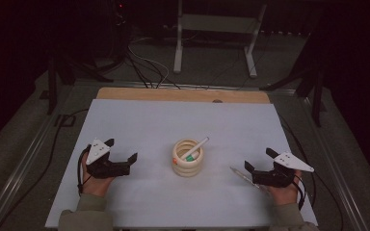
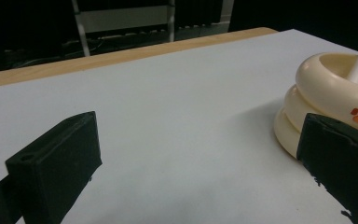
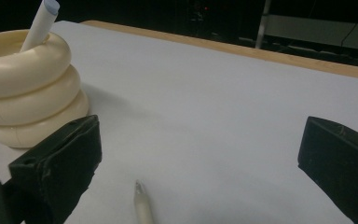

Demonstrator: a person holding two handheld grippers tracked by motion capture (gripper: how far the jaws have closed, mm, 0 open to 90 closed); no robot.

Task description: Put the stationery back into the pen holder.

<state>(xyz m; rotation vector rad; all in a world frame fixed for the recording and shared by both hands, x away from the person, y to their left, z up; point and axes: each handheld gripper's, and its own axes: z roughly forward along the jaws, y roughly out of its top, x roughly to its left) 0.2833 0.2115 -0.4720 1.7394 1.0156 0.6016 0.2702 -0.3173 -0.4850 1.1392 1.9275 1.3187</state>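
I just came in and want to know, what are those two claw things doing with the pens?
A person holds a claw in each hand on a white table. Both are open and hold nothing. One pen already stands in the cream ring-shaped holder. Another pen lies flat between the right gripper's jaws. The left gripper rests beside the holder.

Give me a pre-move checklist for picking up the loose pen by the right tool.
1. Right tool open: ok, jaws wide apart.
2. Loose pen between its jaws: ok, lying flat on the white table sheet, untouched.
3. Left tool open and holding nothing: ok.
4. Ringed cream pen holder upright: ok, one marker leaning inside.
5. Room in the holder for a second pen: ok, likely.
6. Pen's rear end and cap state: cannot tell.
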